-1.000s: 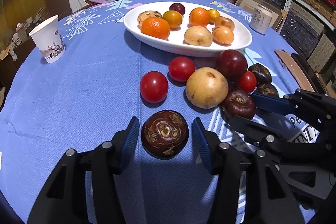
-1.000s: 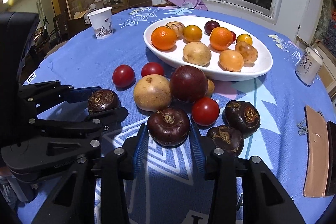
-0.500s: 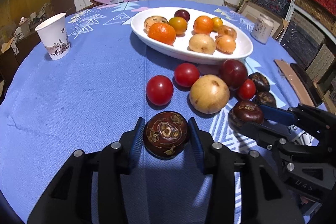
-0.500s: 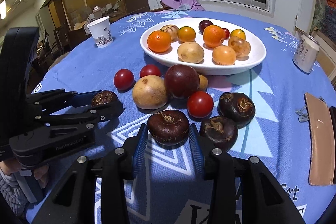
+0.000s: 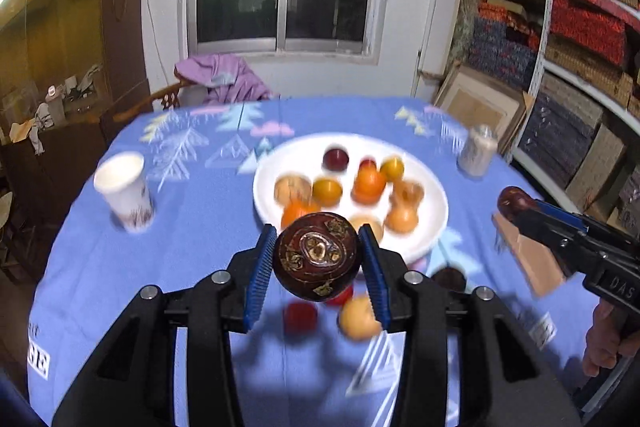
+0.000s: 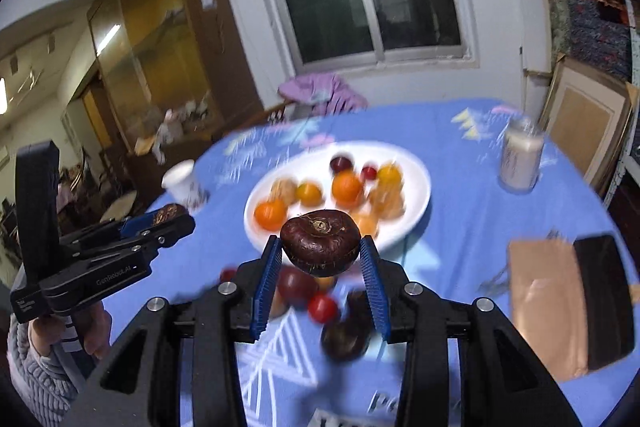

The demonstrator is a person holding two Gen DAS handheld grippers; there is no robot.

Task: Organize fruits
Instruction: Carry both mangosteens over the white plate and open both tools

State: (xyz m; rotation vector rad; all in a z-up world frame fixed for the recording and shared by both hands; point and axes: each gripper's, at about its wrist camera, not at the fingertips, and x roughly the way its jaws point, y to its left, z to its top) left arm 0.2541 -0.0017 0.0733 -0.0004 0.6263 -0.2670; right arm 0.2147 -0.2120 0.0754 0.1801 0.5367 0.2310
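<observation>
Two dark water chestnuts up in the air, clear of the blue cloth. Glossy maroon chestnut (image 5: 316, 257), flat scarred top with gold flecks facing the camera, pinched between blue pads. Second chestnut (image 6: 320, 247), darker, matte, stem nub up, tilted slightly, likewise clamped. Beyond, white oval plate (image 5: 434, 215) loaded with blurred oranges, yellow and tan fruits, one plum. Below, on the cloth: red tomatoes, tan fruit (image 5: 358, 319), more dark chestnuts (image 6: 345, 341).

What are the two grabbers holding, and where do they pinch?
Each holds one dark water chestnut by its sides: left gripper on one, right gripper on another.
</observation>
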